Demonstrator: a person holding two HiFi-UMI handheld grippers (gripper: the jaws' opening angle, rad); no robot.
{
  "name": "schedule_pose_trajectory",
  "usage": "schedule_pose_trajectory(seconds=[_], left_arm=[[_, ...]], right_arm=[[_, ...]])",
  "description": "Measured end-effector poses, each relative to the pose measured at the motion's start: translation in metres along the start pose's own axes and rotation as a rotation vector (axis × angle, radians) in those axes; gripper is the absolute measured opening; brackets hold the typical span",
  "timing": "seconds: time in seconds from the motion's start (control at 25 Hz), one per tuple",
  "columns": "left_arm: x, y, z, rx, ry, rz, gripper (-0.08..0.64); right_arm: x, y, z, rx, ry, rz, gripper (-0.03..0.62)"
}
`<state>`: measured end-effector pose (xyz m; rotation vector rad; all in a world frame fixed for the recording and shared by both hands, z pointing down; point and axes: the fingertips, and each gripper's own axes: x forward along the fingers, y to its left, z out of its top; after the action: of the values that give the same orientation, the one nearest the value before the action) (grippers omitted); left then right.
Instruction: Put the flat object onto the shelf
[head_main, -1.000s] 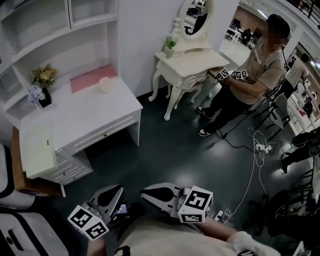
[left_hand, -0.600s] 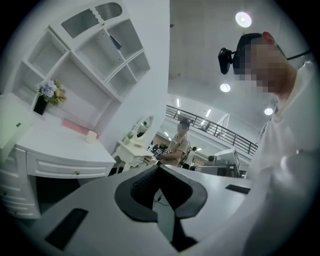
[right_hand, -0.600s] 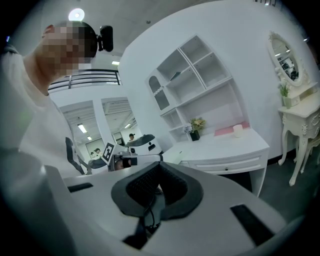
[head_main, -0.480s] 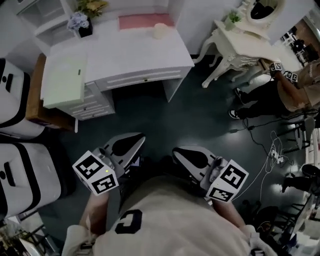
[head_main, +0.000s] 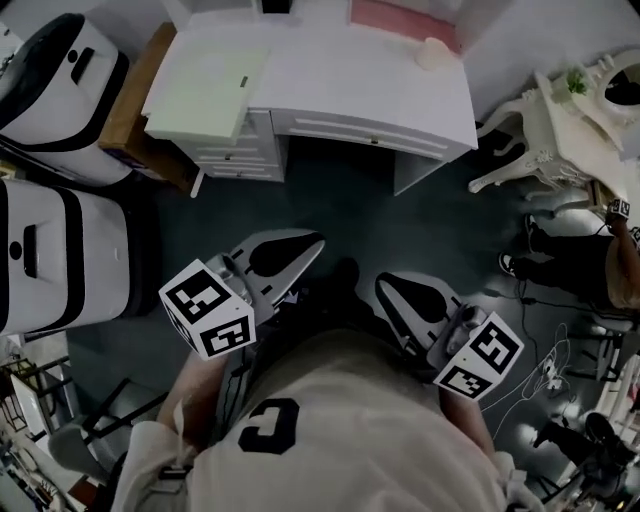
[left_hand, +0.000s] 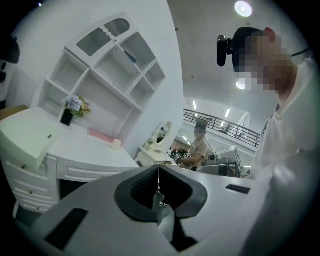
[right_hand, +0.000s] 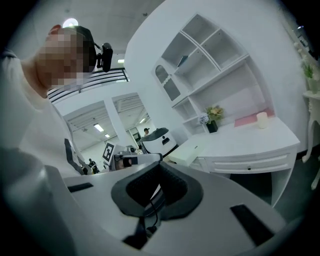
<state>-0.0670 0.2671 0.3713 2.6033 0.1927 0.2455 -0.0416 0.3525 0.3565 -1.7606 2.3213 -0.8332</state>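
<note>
- L claw (head_main: 316, 242): in its own view (left_hand: 159, 168) I saw the jaws fully together, nothing btwn them.
- R claw (head_main: 386, 284): its view (right_hand: 160, 165) showed the jaws closed too, pads meeting at the tip, nothing held.
- Both claws were low by the wearer's torso, over dark floor (head_main: 340, 215), pointing toward the table (head_main: 350, 85).
- Flat object (head_main: 205, 78), a pale board, lay flat on the table's left end above the drawers. It was well apart from both claws and also showed in L view (left_hand: 25, 137) and R view (right_hand: 187, 149).
- Shelf (left_hand: 107, 67) stood at the table's back by the wall; the flat object was not on it.
- Also on the table: pink mat (head_main: 400, 15) at the back, candle (head_main: 432, 52) just beside it, flowers (left_hand: 74, 104) near the shelf's foot.
- Two white cases (head_main: 50, 240) stood left of the table. A 2nd person (head_main: 610, 270) was at far right.
</note>
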Motion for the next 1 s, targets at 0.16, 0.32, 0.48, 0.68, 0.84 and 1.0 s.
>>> schedule_pose_trajectory(seconds=[0.16,0.32,0.48,0.68,0.84,1.0], left_arm=[[-0.003,0.015,0.002,-0.017,-0.021,0.082,0.015],[0.003,0.023,0.007,-0.027,-0.033,0.131,0.015],[0.019,0.029,0.018,-0.012,-0.029,0.168,0.015],[0.049,0.027,0.039,0.045,-0.028,0.215,0.015],[0.066,0.030,0.045,0.057,-0.023,0.254,0.015],[0.082,0.043,0.046,0.030,-0.023,0.311,0.015]], right_arm=[[0.016,-0.007,0.002,-0.023,0.046,0.079,0.020],[0.024,-0.020,0.008,-0.014,0.068,0.133,0.020],[0.028,-0.039,0.026,-0.002,0.049,0.177,0.020],[0.021,-0.069,0.047,0.013,0.009,0.243,0.020],[0.020,-0.088,0.051,0.006,0.036,0.284,0.020],[0.016,-0.114,0.064,0.018,0.031,0.299,0.020]])
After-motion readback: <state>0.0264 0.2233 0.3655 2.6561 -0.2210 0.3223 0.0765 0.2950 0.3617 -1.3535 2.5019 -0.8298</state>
